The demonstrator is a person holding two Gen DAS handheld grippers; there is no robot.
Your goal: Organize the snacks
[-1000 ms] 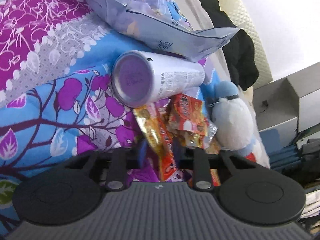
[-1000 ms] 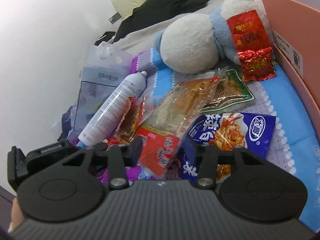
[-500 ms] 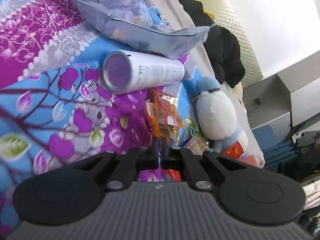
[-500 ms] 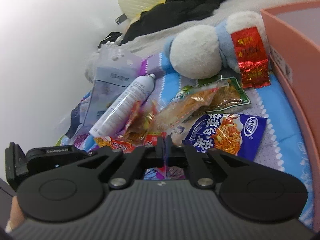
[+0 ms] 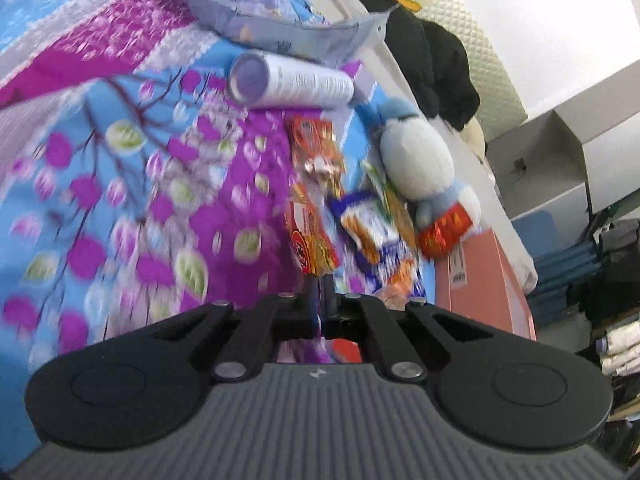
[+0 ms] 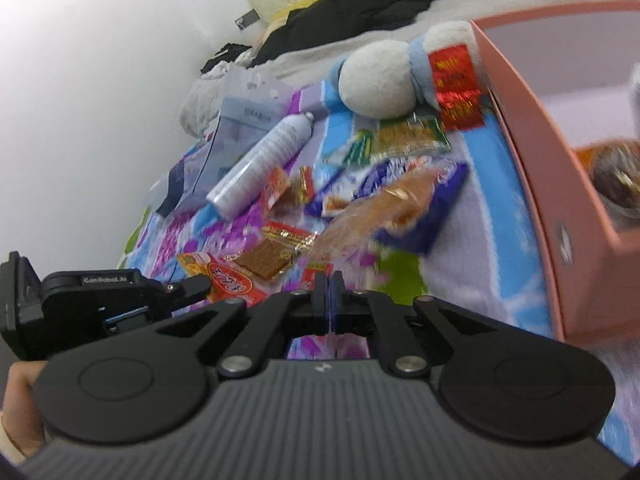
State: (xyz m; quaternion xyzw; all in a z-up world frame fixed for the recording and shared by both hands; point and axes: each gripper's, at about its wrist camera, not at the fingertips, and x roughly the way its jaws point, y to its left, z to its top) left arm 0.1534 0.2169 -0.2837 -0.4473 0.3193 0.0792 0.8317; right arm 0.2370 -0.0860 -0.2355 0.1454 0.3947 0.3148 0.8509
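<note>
Now both the left gripper (image 5: pixel 318 286) and the right gripper (image 6: pixel 328 286) have jaws pressed fully closed; whether either pinches a packet's edge is hidden. To do this step well, I would lift gently and steer toward the pink box (image 6: pixel 536 184) at the bed's right edge, so no wrapper snags its neighbours. The snack packets (image 6: pixel 256 264) lie heaped mid-bed on the floral blanket (image 5: pixel 120 200), crinkly foil in red, orange and blue, just beside a white spray can (image 6: pixel 260 160) and a plush toy (image 6: pixel 376 76).
</note>
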